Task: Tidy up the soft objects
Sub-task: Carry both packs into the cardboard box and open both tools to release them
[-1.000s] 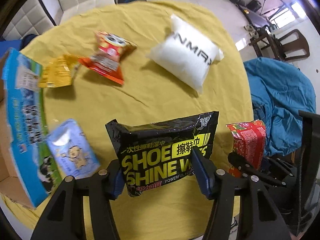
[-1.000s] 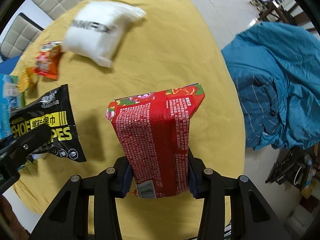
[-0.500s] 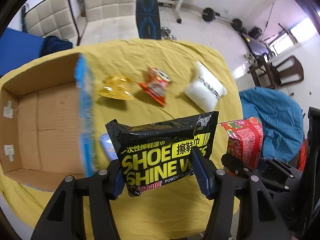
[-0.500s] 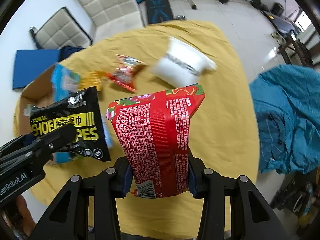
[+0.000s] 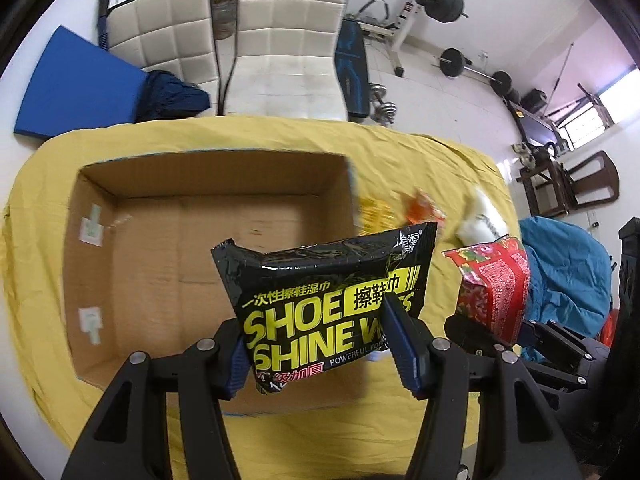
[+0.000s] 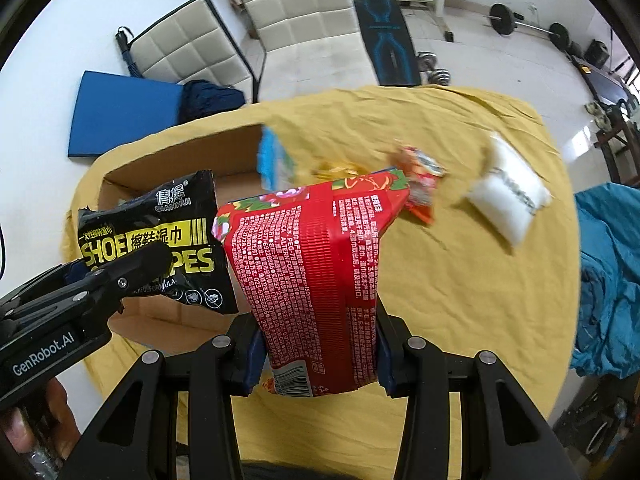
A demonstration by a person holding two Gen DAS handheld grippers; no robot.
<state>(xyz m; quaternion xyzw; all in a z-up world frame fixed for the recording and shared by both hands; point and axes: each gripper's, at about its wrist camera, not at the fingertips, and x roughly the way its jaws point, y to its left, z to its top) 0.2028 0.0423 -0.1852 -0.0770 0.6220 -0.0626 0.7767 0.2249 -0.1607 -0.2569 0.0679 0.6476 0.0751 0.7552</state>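
Observation:
My left gripper [image 5: 320,356] is shut on a black shoe-shine wipes pack [image 5: 332,292] and holds it in the air over the near right part of an open cardboard box [image 5: 160,248]. The pack also shows in the right wrist view [image 6: 156,240], above the box [image 6: 180,164]. My right gripper [image 6: 318,356] is shut on a red tissue pack [image 6: 316,272], raised above the yellow tablecloth [image 6: 460,288] to the right of the box. The red pack shows in the left wrist view [image 5: 492,284].
A white pillow pack [image 6: 508,196], an orange-red snack bag [image 6: 420,184] and a yellow snack bag [image 6: 336,170] lie on the cloth beyond the packs. White chairs [image 5: 280,40] stand behind the table. A blue cloth heap [image 6: 608,272] lies right of the table.
Both grippers have swung left with their packs. The black pack has gone from above the bare cloth to over the box. The box now fills the left view.

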